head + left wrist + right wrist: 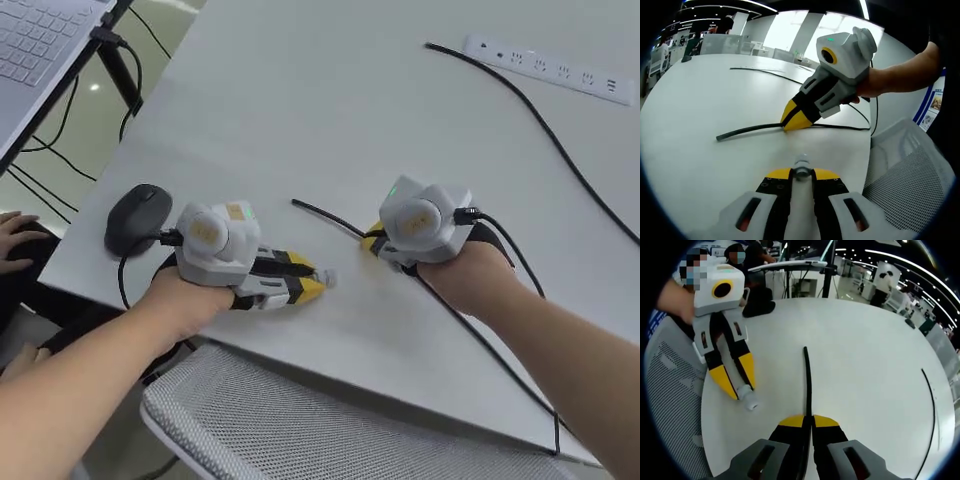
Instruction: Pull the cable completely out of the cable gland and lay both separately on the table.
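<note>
The small grey cable gland (327, 278) is clamped between the yellow tips of my left gripper (312, 282), low over the white table (330, 110). In the left gripper view the gland (801, 167) sits in the jaws of the left gripper (801, 175). My right gripper (371, 238) is shut on the thin black cable (325, 214), whose free end lies on the table, apart from the gland. In the right gripper view the cable (808, 380) runs forward out of the right gripper (809, 421). To its left, the left gripper (737, 377) holds the gland (749, 401).
A black mouse (138, 218) lies at the table's left edge and a laptop (40, 40) stands at the far left. A white power strip (550, 68) with a black cord (545, 130) is at the back right. A mesh chair (300, 430) is below the near edge.
</note>
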